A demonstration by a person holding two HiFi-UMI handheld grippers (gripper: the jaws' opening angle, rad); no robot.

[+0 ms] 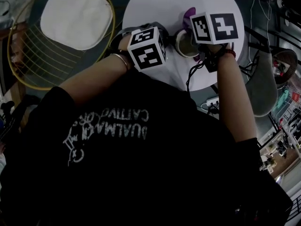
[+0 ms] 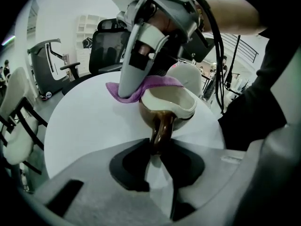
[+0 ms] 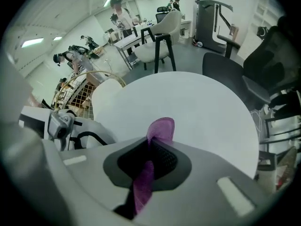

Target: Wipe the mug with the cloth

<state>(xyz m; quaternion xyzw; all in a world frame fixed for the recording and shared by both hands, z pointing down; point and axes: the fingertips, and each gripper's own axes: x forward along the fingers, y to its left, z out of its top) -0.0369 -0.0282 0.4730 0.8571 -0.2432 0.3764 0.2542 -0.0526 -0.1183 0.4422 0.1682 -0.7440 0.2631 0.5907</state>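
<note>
Seen from the head view, a person in a dark printed T-shirt leans over a round white surface (image 1: 155, 4) with both forearms reaching forward. The left gripper (image 1: 162, 41) and right gripper (image 1: 211, 44) sit close together, their marker cubes facing up. Between them, near the surface's near edge, is the mug (image 1: 187, 45), with a scrap of purple cloth (image 1: 189, 13) showing just beyond it. In the left gripper view, the dark fingers (image 2: 129, 166) are narrowed onto the mug's brown handle (image 2: 160, 135), steadying the cream-lined mug (image 2: 171, 102) with its mouth tilted towards the camera. Whether its base rests on the surface (image 2: 89, 126) cannot be told. The right gripper (image 2: 127, 91) comes down steeply from above and presses the cloth (image 2: 155, 84) against the far side of the rim. In the right gripper view, the fingers (image 3: 164, 161) are pinched shut on a fold of the cloth (image 3: 161, 128), which pokes out past their tips above the bare surface (image 3: 197, 107). The mug itself is not in this view. The wiping appears to be under way. To do it well, the left hand probably needs to keep the handle firmly fixed so the mug does not swivel. The right wrist would roll to drag the cloth around the rim and wall, keeping enough cloth between the hard fingertips and the ceramic.
</note>
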